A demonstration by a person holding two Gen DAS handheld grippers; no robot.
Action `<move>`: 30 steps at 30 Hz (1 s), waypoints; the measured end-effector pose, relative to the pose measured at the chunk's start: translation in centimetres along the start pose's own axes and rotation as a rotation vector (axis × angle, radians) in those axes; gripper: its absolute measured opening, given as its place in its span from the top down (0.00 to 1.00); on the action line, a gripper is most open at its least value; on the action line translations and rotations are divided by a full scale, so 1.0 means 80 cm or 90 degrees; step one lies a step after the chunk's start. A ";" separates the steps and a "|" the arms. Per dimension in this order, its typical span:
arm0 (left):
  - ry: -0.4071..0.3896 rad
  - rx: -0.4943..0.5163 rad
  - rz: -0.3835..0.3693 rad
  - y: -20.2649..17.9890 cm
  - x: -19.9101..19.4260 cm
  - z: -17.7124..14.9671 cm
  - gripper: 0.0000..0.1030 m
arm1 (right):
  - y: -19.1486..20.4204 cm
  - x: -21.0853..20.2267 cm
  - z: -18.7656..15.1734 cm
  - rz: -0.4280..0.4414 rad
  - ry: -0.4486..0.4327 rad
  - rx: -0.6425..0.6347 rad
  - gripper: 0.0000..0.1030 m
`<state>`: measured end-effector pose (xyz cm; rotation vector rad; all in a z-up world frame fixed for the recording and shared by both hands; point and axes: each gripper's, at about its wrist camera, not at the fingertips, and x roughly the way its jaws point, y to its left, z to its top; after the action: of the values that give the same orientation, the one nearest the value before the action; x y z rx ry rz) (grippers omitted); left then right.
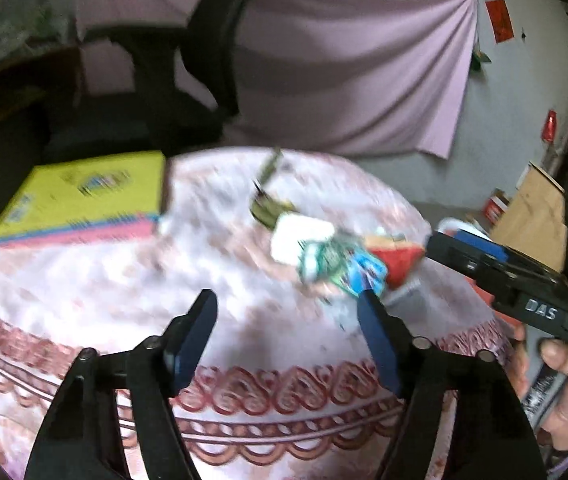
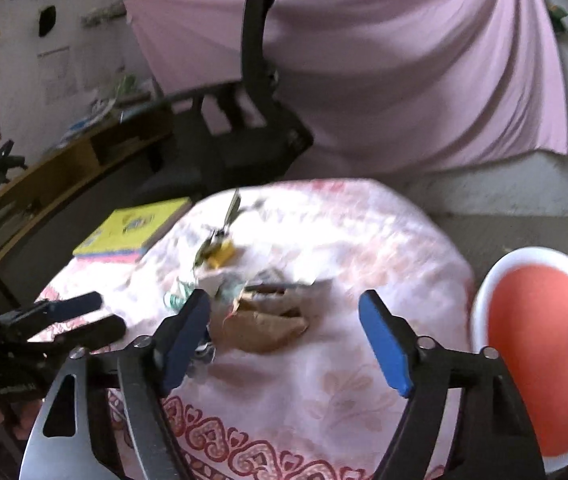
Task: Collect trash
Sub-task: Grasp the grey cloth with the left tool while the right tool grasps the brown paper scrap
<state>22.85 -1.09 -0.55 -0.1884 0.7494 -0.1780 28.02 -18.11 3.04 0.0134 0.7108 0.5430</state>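
The left tool [image 1: 288,314] fills the bottom of its frame with its blue pads apart and nothing between them; the right pad's tip sits just below a blue wrapper [image 1: 370,276]. The right tool [image 2: 284,314], at the bottom of its own frame, also stands apart and empty, above a crumpled brown paper bag [image 2: 265,326] at centre. The trash lies in a loose heap on the cloth-covered worktop [image 1: 83,280]: a white crumpled piece [image 1: 298,238], green-printed wrappers [image 1: 324,258] and a red carton [image 1: 398,260], right of centre in the left view. All of it looks light, soft and crushable, probably slippery where it is foil, so a pinch on a raised fold or edge should hold best. A yellow book [image 1: 83,196] lies at left, a red-seated stool [image 2: 540,360] at far right.
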 end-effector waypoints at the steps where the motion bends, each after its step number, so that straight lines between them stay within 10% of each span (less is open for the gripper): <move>1: 0.013 -0.003 -0.010 0.000 0.004 0.001 0.40 | 0.001 0.005 0.000 0.004 0.012 0.000 0.30; 8: 0.059 0.011 -0.052 -0.013 0.018 0.000 0.42 | 0.003 0.032 -0.005 0.035 0.082 0.005 0.52; 30: 0.072 0.044 -0.038 -0.047 0.033 0.000 0.75 | -0.029 -0.017 -0.016 0.044 0.042 0.051 0.54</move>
<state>24.38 -5.36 -1.45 -0.1357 0.8492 -0.2719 27.49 -20.99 2.47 0.0951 0.7989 0.5834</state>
